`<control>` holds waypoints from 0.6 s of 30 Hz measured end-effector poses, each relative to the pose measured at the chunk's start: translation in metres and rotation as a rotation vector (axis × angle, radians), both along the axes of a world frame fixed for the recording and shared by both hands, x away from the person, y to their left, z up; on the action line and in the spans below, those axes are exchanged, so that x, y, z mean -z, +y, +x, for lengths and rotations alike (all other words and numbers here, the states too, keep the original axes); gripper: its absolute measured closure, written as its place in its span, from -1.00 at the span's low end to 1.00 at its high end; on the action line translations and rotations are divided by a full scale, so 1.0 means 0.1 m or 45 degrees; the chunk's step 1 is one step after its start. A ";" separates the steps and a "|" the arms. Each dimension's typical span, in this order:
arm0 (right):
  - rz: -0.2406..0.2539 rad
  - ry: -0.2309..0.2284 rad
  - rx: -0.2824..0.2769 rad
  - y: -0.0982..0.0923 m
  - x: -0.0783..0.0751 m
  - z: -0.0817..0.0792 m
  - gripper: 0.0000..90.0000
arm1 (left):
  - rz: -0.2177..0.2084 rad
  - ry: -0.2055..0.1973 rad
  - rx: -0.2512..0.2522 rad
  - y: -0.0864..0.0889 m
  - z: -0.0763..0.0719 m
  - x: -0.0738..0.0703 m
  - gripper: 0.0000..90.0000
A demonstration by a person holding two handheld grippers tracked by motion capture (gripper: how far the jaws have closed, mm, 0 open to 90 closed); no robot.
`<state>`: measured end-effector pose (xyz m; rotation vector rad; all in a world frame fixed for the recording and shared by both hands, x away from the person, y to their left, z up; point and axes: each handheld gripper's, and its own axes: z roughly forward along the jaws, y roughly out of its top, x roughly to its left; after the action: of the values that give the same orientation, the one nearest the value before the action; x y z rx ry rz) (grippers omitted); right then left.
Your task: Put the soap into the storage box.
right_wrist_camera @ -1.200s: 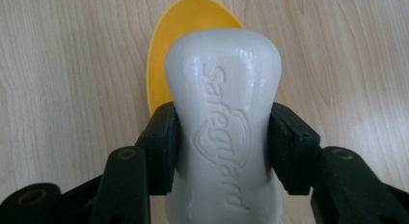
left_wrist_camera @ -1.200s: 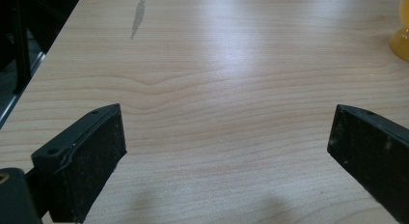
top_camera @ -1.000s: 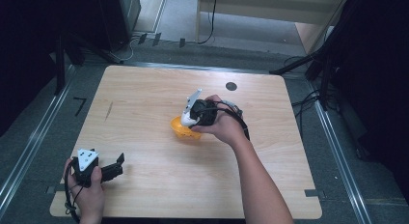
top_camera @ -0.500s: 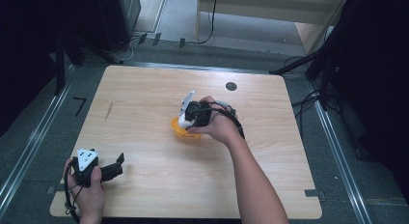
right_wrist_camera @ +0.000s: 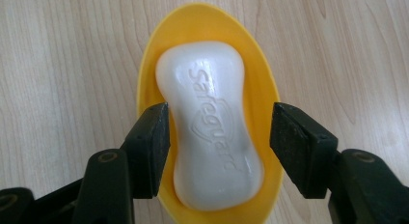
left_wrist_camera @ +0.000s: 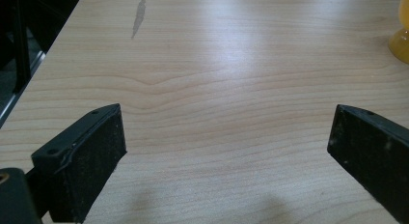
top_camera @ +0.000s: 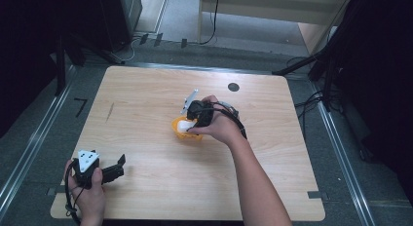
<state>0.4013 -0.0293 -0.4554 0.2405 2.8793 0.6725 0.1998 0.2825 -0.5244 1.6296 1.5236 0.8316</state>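
Observation:
A white bar of soap lies in a yellow oval soap dish on the wooden table, near its middle. My right gripper points down over it. Its jaws have just been opening and now straddle the soap, with a gap showing at the right pad. In the high view the right gripper sits over the dish, where the soap shows white. My left gripper rests near the table's front left corner, jaws wide apart with only bare wood between them.
The wooden table has a dark streak at its left and a black round mark at the back. The dish's edge shows far right in the left gripper view. Dark floor and cables surround the table.
The right gripper has shifted slightly over the dish, and the white soap now shows in the dish beneath it. The left hand has stayed put.

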 end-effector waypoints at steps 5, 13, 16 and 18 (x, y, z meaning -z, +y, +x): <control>0.066 0.038 0.069 -0.13 -0.05 0.00 -0.14 | 0.003 0.000 0.000 0.00 0.00 0.00 -1.00; 0.097 0.071 0.128 -0.39 -0.12 -0.06 -0.20 | 0.012 -0.003 -0.003 -0.01 0.00 0.00 -1.00; 0.104 0.082 0.155 -0.50 -0.12 -0.10 -0.22 | 0.020 -0.002 0.000 -0.01 0.00 0.00 -1.00; 0.114 0.077 0.151 -0.58 -0.12 -0.11 -0.23 | 0.024 -0.001 0.001 -0.01 0.00 0.00 -1.00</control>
<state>0.3902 -0.0878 -0.4437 0.4476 2.8667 0.7850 0.1995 0.2810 -0.5244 1.6430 1.5185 0.8482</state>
